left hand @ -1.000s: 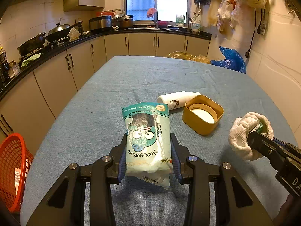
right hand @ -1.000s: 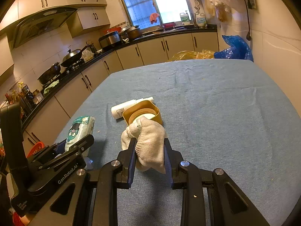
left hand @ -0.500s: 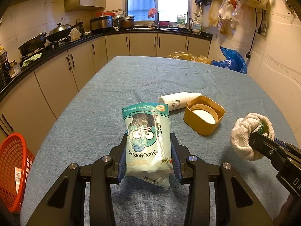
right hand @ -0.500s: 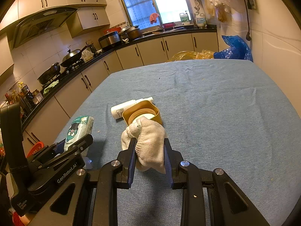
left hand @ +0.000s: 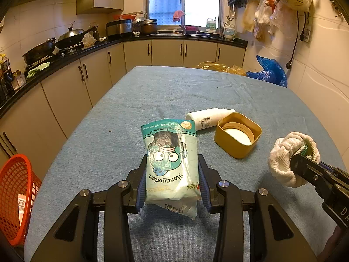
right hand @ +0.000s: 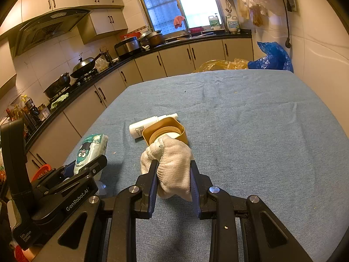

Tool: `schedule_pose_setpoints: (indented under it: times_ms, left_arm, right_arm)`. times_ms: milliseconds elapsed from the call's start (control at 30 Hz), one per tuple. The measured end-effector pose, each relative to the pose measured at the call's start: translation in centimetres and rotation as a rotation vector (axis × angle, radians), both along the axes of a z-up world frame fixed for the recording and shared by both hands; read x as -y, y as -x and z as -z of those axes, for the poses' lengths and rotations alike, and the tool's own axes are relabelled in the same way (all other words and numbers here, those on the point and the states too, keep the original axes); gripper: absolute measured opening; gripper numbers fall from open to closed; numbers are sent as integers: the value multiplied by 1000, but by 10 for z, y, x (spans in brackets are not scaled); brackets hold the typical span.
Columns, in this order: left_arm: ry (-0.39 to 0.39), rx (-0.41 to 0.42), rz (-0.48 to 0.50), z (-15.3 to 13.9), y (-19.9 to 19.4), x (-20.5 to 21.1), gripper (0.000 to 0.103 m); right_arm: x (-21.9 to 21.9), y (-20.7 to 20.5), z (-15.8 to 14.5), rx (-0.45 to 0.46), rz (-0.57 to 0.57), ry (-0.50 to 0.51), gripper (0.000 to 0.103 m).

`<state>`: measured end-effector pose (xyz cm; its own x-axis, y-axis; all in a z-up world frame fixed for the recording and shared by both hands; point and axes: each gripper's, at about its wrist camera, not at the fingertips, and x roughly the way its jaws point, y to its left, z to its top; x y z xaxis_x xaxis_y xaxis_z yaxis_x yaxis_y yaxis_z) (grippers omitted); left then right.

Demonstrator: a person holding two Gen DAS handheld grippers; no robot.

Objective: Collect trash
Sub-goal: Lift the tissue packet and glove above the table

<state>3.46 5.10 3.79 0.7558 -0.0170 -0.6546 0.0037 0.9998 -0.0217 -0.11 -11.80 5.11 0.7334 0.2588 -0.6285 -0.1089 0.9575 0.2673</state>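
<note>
With our left claw clamping the teal plastic wipes packet and our right claw clamping the balled white knit cloth, we judged firm grips essential toward the red mesh basket.

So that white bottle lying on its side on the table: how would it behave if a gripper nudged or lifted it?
The white bottle looks round and lies flat on the table, so a nudge would probably roll it. It sits close against the yellow container, which may block rolling that way. It seems rigid plastic, likely light, possibly slippery.
</note>
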Motion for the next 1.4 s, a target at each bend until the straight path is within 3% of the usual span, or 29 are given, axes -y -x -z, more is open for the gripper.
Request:
schedule_pose_setpoints:
  times_ms: [1067, 1400]
  left_arm:
    - [-5, 8, -7, -3, 0, -4, 40]
    - [-13, 25, -26, -18, 12, -5, 40]
  right_arm:
    - [3, 4, -8, 14, 6, -9, 29]
    - [2, 5, -9, 23, 34, 8, 29]
